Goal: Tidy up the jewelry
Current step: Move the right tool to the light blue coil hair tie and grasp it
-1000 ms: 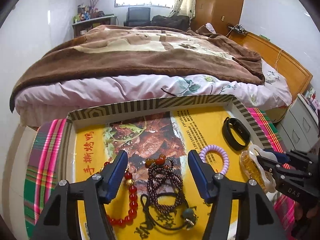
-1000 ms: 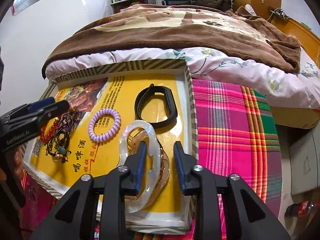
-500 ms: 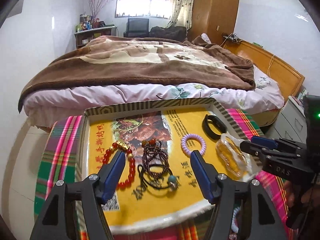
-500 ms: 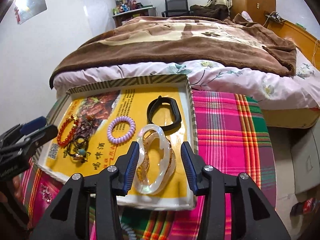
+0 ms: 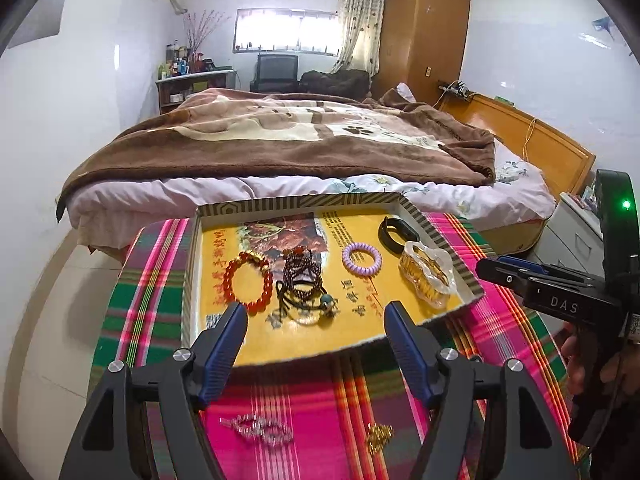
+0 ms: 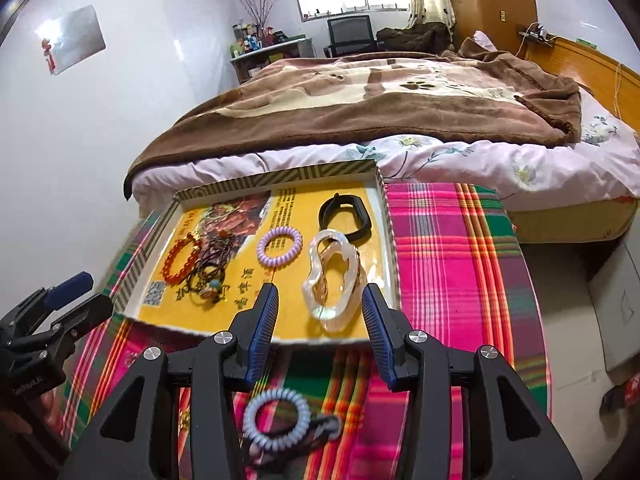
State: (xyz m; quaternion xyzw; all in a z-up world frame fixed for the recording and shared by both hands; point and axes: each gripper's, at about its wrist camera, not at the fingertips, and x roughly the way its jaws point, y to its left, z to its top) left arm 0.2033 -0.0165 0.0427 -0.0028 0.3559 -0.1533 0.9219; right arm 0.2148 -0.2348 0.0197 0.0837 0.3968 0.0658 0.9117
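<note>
Beyond the left gripper's (image 5: 314, 326) empty, just-widened jaws, red bead bracelet (image 5: 248, 282) inside the yellow tray (image 5: 440, 236)

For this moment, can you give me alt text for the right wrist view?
The right tongs hang open and empty over the near edge of a yellow tray holding a clear wavy bangle, purple coil tie, black band and red bead bracelet. A pale blue coil tie lies on the plaid cloth below; a bed is behind.

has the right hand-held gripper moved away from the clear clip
Yes. The right hand-held gripper has backed off toward the tray's near edge; the clear clip now lies ahead, not between its jaws.
</note>
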